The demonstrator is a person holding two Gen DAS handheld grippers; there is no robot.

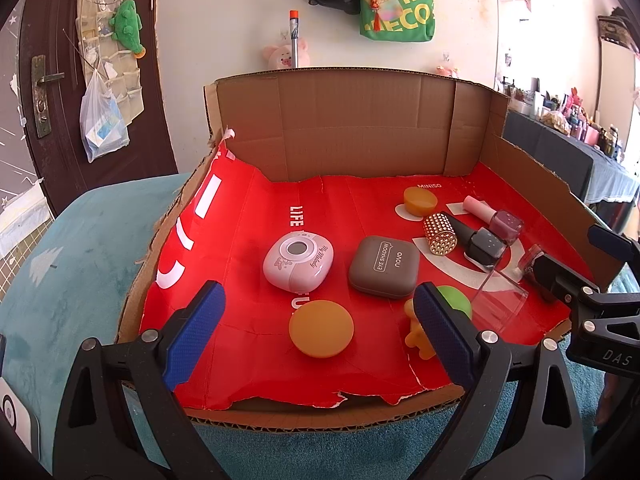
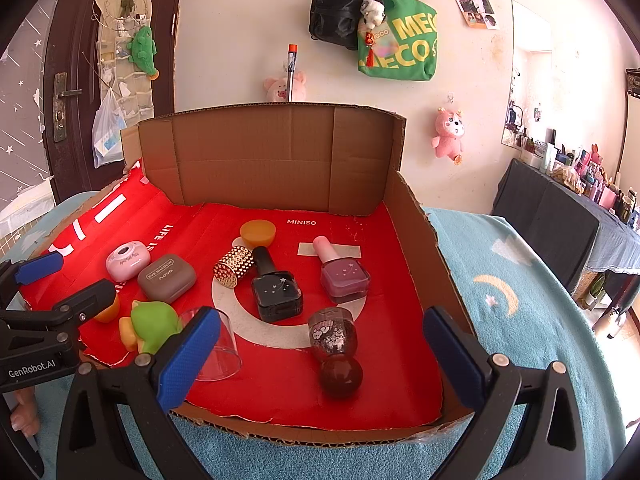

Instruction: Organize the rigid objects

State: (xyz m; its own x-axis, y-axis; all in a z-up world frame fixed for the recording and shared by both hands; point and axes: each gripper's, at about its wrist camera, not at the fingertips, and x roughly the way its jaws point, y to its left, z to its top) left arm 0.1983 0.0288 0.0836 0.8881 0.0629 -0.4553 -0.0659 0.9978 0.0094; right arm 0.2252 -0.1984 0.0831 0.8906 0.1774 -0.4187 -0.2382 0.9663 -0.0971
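Across the red paper lining of the cardboard tray [image 2: 412, 224] the small rigid things lie loosely spread, and the black nail-polish bottle [image 2: 276, 290] near its middle serves as a marker. Just right of it lies a mauve bottle with a pink cap [image 2: 344, 276]; nearer the camera than both, a glitter bottle with a dark round cap [image 2: 334, 336] lies on its side. Touching the black bottle's left side, or very nearly, is a gold studded cylinder [image 2: 234, 266], and behind that an orange cap [image 2: 258, 232]. Farther left sit a brown eye-shadow case [image 1: 384, 266] and a pink-white case [image 1: 298, 262] side by side. Toward the near edge on that side are an orange disc [image 1: 322, 328], a green and orange toy [image 2: 150, 330] and a clear cup on its side [image 2: 216, 340] — the cup's outline is hard to follow behind a finger.

The left gripper [image 1: 316, 336] is wide apart and holds nothing, its fingers straddling the orange disc from above the near rim. The right gripper [image 2: 320, 360] is likewise spread and empty, framing the glitter bottle. Both hang at the open front — probably because the tray's tall back and side walls leave that as the free way in. Nothing shows a sorted grouping, so the scene fits either a loose layout awaiting order or one being rearranged.
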